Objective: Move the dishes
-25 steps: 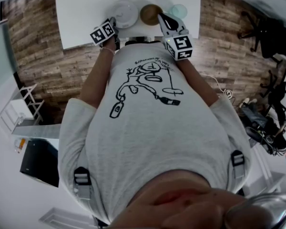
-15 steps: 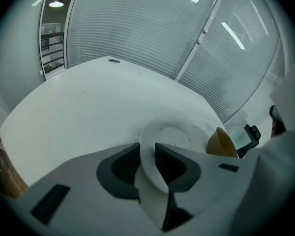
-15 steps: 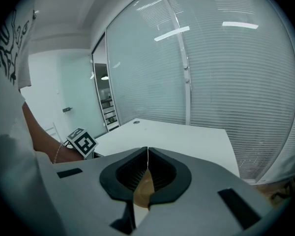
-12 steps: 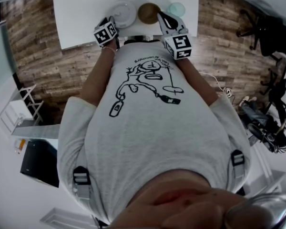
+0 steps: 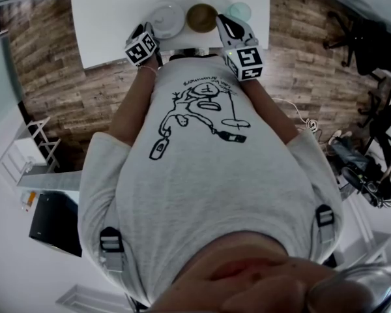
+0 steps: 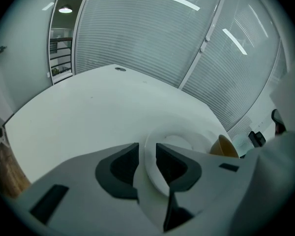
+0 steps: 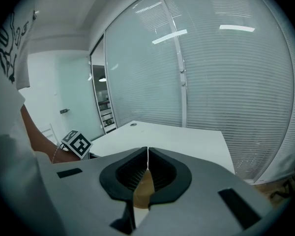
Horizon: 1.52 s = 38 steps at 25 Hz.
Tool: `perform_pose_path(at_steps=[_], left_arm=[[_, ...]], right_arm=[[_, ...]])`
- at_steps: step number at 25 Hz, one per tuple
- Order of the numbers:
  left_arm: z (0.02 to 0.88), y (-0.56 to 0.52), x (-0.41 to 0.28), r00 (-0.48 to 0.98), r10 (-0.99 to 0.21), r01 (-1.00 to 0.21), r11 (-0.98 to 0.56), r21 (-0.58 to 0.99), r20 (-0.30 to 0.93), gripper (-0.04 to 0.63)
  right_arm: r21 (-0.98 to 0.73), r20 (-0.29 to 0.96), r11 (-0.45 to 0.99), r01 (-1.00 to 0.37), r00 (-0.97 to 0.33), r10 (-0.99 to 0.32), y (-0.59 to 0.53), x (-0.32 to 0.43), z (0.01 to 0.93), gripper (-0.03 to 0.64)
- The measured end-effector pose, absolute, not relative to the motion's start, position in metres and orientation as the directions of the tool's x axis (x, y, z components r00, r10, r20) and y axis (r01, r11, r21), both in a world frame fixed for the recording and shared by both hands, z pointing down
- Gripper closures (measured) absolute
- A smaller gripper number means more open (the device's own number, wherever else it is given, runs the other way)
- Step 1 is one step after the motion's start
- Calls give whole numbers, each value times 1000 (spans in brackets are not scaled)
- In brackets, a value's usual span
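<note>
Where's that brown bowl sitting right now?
In the head view the brown bowl sits on the white table, between the white plate on its left and a pale green dish on its right.

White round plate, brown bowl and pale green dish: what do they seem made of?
White round plate: probably glazed ceramic; smooth, opaque, faint sheen. Brown bowl: wood or matte ceramic; even tan, dull surface. Pale green dish: perhaps tinted glass or plastic; it looks translucent.
</note>
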<state>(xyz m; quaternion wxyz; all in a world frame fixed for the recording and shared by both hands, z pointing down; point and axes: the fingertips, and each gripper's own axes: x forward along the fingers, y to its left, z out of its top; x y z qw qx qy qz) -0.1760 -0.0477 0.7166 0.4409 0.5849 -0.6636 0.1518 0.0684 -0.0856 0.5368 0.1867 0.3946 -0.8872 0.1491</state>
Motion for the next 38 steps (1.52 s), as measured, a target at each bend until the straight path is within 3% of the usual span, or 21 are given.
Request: perform_pose_path(at_steps=[8, 19, 30, 38], left_arm=[[665, -52, -186, 43, -745, -944, 188, 271, 666, 488], [485, -82, -123, 230, -920, -971, -194, 140, 317, 528], [378, -64, -85, 395, -911, -917, -385, 101, 114, 566], [339, -69, -55, 489, -866, -872, -483, 81, 104, 589]], right_arm=[[-114, 411, 665, -738, -645, -645, -88, 56, 521, 581], [-33, 318, 711, -703, -682, -659, -95, 44, 461, 581], [-19, 251, 733, -680, -713, -654, -78, 23, 399, 582], [-62, 234, 740, -669, -731, -641, -88, 19, 356, 583]])
